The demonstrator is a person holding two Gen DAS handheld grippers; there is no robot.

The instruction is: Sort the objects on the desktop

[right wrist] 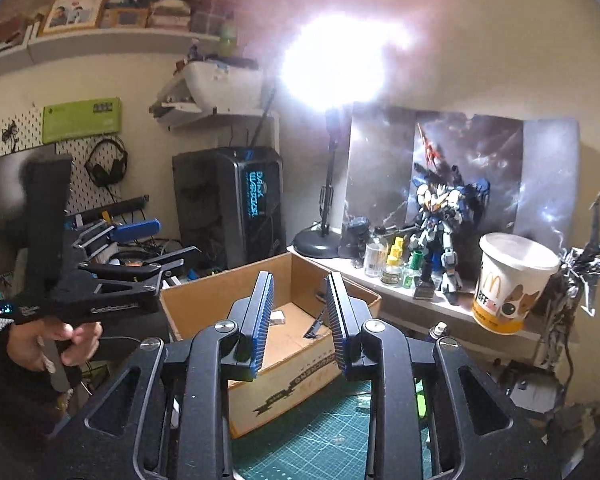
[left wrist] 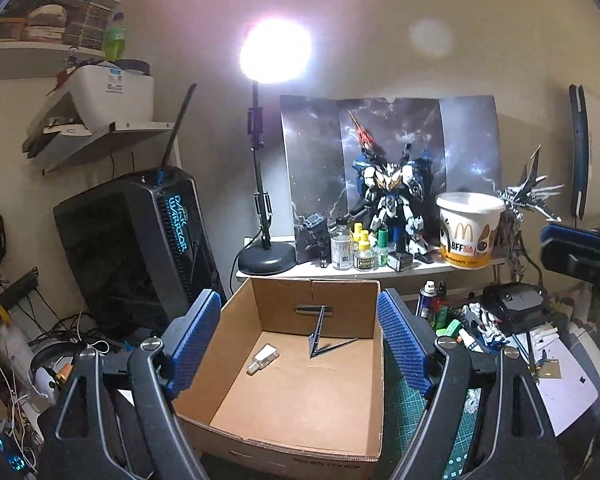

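Cardboard box sits open on a green cutting mat, both hand-held grippers poised above it, empty.

The left gripper has its blue pads spread wide over the box, gripping nothing; the right gripper, jaws parted more narrowly, holds nothing either. Inside, a small clear bottle lies left of a dark folding stand by the far wall. A McDonald's cup stands on the far shelf.
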